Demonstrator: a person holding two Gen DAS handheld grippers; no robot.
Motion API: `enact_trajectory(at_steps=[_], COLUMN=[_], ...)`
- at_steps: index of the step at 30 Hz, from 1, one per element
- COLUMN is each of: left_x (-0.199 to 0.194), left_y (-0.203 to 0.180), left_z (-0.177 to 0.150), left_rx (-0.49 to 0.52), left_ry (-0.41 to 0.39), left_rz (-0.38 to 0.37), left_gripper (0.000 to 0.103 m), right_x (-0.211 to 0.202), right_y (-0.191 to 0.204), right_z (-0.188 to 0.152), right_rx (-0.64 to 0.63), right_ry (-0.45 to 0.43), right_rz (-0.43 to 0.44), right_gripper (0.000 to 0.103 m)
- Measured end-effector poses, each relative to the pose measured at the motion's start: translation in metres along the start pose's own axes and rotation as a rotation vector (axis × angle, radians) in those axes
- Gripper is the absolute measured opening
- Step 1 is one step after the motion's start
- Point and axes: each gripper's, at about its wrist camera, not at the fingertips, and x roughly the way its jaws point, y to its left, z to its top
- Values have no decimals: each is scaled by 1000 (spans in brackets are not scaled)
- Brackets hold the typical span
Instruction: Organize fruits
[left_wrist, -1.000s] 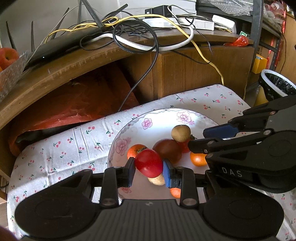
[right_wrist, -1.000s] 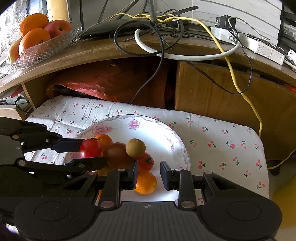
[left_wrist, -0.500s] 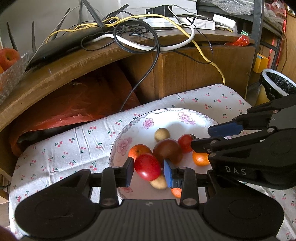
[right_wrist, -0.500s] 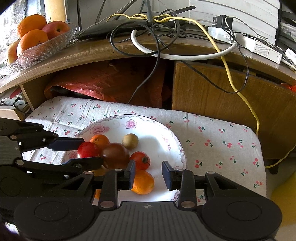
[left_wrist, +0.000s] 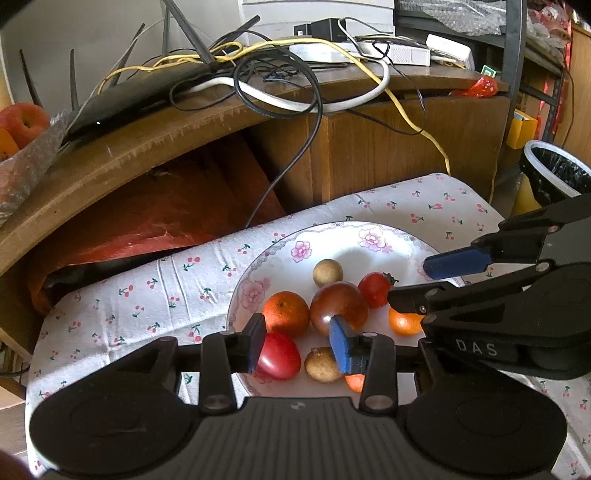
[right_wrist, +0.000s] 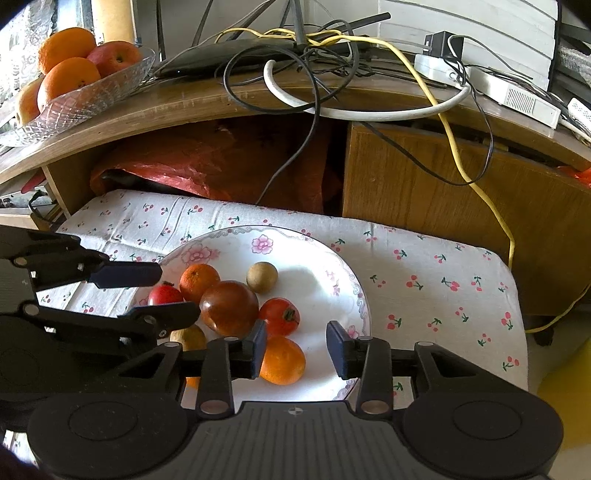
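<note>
Fruit lies on the floral plate (right_wrist: 343, 273) atop the cherry-print cloth (right_wrist: 424, 280). Left gripper (left_wrist: 298, 343) fingers stand parted, the red tomato (left_wrist: 279, 356) resting released beside one pad. Right gripper (right_wrist: 295, 345) fingers are spread wide over an orange (right_wrist: 282, 360), gripping nothing.

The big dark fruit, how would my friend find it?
Look for the flowered plate on the cherry-print cloth. Fruit is piled on it, and the dark fruit sits in the middle. It is the biggest one, glossy brownish-red, while the others are bright red, orange or tan.
</note>
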Motion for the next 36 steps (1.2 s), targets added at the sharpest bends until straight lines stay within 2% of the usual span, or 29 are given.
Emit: enact_trajectory(at_steps=[24, 31, 36], left_x=[-30, -41, -51], left_y=[-5, -9, -15], left_z=[-12, -19, -29], left_rx=[-48, -58, -54], left_ry=[-17, -25, -30], left_rz=[49, 63, 84], left_gripper=[68, 69, 76], right_x=[-29, -44, -56], right_y=[0, -3, -6], right_z=[-15, -26, -39], right_rx=[14, 34, 58], right_ry=[-21, -23, -16], right_rz=[-15, -24, -36], right_gripper=[42, 43, 43])
